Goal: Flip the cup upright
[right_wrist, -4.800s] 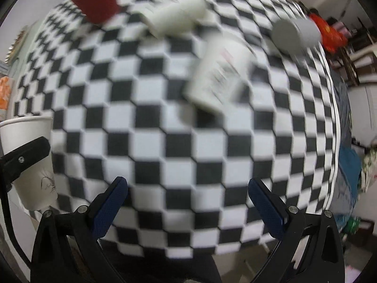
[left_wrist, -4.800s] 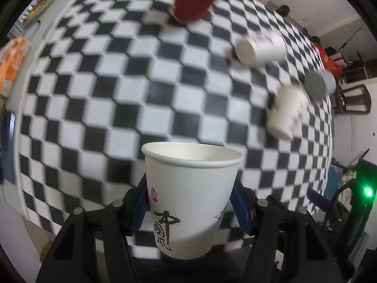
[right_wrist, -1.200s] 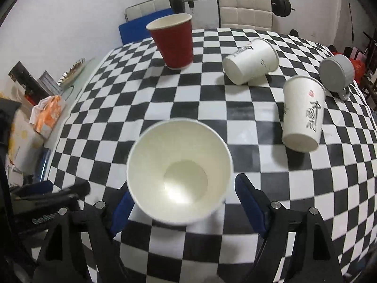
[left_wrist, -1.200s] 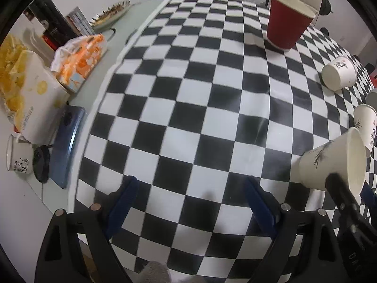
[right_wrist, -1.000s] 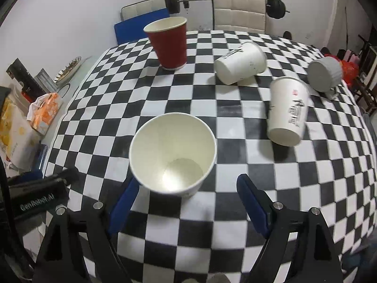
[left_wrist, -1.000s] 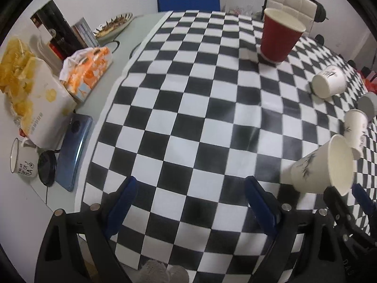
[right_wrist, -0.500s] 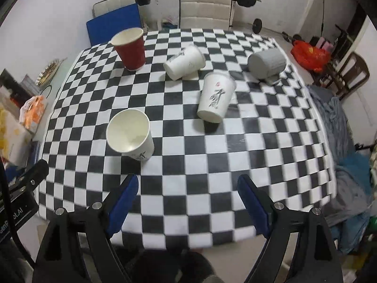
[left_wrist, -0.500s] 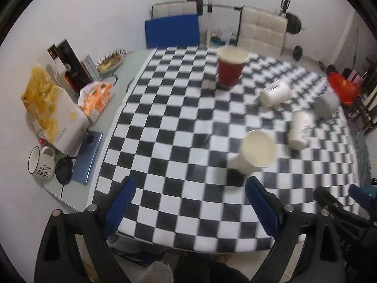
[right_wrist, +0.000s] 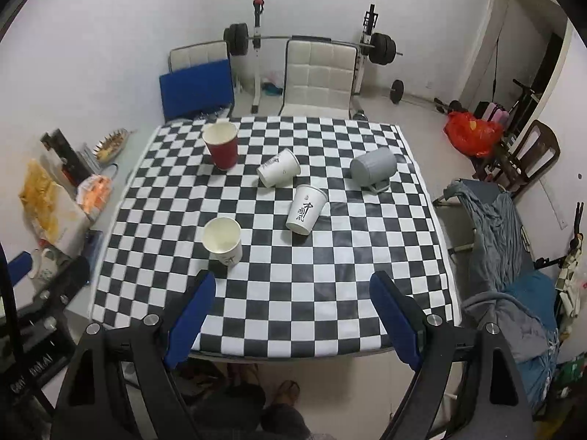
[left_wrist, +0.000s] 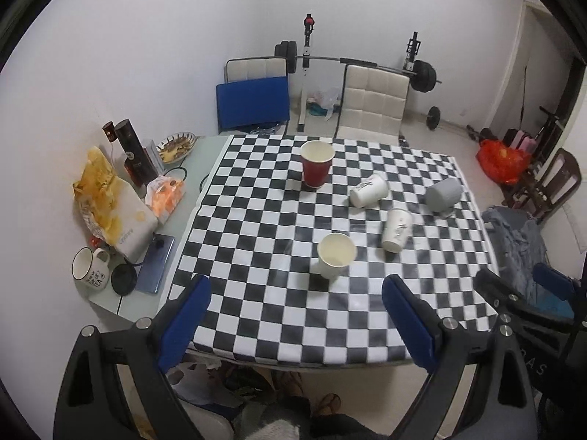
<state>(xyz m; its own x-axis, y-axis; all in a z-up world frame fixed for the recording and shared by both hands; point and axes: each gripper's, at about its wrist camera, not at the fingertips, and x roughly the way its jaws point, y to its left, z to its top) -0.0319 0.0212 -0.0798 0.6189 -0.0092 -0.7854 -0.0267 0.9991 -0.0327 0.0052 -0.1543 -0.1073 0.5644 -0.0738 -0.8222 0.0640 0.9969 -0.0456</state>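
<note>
Cups dot a checkered worktop [right_wrist: 330, 293] seen from above. Both claws hang spread wide and holding nothing above its near edge: left claw [left_wrist: 295, 319], right claw [right_wrist: 291, 311]. One white paper cup [right_wrist: 222, 241] stands upright, mouth up, toward the near left of the cloth. A red cup [right_wrist: 221, 145] stands upright at the far side. Two more white cups [right_wrist: 279, 168] [right_wrist: 305, 209] and a grey mug [right_wrist: 373, 167] lie tipped over between them, right of centre.

Even, dim indoor light; soft shadows under the cups; sharp centre, strong fisheye bending and dark corners.
</note>
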